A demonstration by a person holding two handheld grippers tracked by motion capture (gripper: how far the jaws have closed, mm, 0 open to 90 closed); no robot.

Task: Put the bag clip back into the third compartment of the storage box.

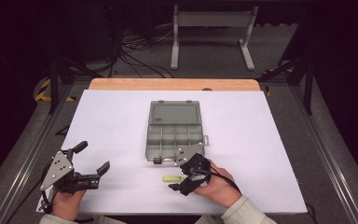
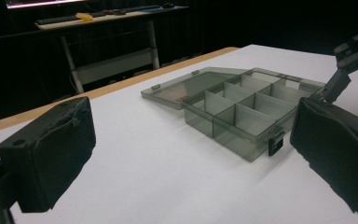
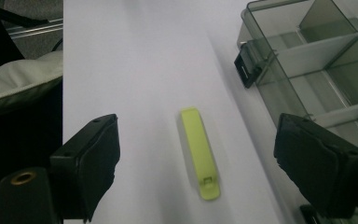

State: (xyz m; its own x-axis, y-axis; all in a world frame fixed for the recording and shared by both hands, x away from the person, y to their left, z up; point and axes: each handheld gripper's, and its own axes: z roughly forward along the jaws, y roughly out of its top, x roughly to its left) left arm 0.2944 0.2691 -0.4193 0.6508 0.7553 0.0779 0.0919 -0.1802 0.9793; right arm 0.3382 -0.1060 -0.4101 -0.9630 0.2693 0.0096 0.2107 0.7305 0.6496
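The right gripper [image 3: 193, 154], jaws spread, frames a yellow-green clip [image 3: 199, 151], probably plastic; the high view shows the left gripper [image 1: 92, 158] spread at seven o'clock of the box [image 1: 175, 133].

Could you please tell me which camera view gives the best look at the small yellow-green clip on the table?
The right gripper view: the yellow-green clip lies large between the open fingers. The high view shows it tiny, beside the right gripper.

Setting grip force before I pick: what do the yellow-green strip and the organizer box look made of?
Yellow-green strip: likely moulded plastic, smooth and opaque, with a small moulded notch at one end. Organizer box: smoky translucent rigid plastic; dividers show through its walls, black latch in front. Both look hard.
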